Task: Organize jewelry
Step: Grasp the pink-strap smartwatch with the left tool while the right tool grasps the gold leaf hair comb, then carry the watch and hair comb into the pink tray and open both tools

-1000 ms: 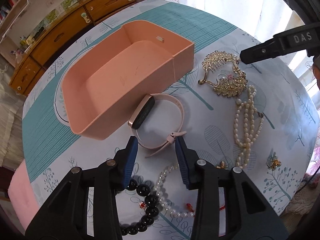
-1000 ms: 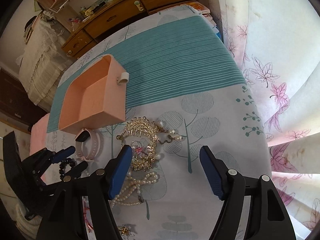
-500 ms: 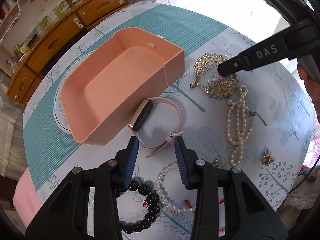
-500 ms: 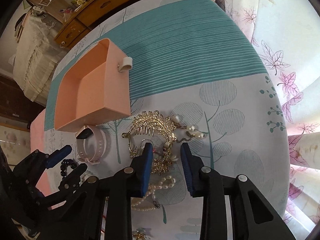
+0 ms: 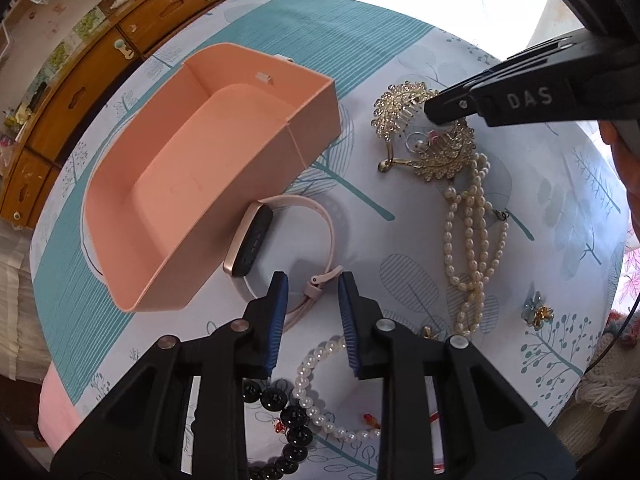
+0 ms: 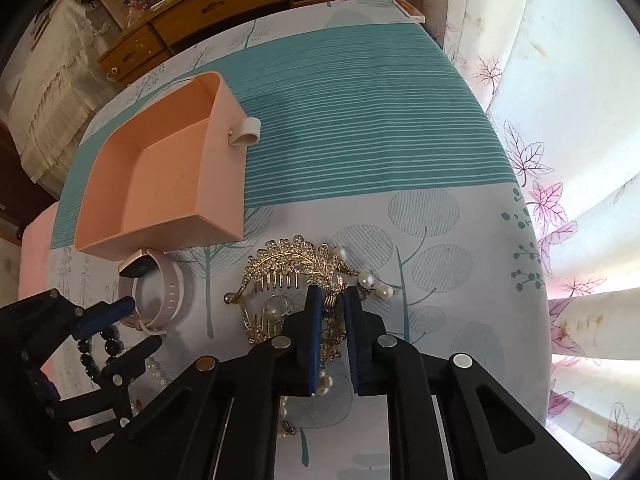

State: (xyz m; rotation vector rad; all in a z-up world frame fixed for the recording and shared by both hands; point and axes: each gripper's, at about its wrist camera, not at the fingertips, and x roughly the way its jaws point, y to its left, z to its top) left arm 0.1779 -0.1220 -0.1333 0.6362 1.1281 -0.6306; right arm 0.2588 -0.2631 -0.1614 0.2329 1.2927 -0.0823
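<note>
The right tool (image 6: 331, 300), its jaws just closing, pinches the gold hair comb (image 6: 294, 264), whose tangled pearl strand (image 5: 474, 240) may drag along.

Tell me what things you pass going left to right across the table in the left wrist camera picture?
Pink box → pink watch → gold leaf hair comb → pearl necklace → little blue flower brooch.
</note>
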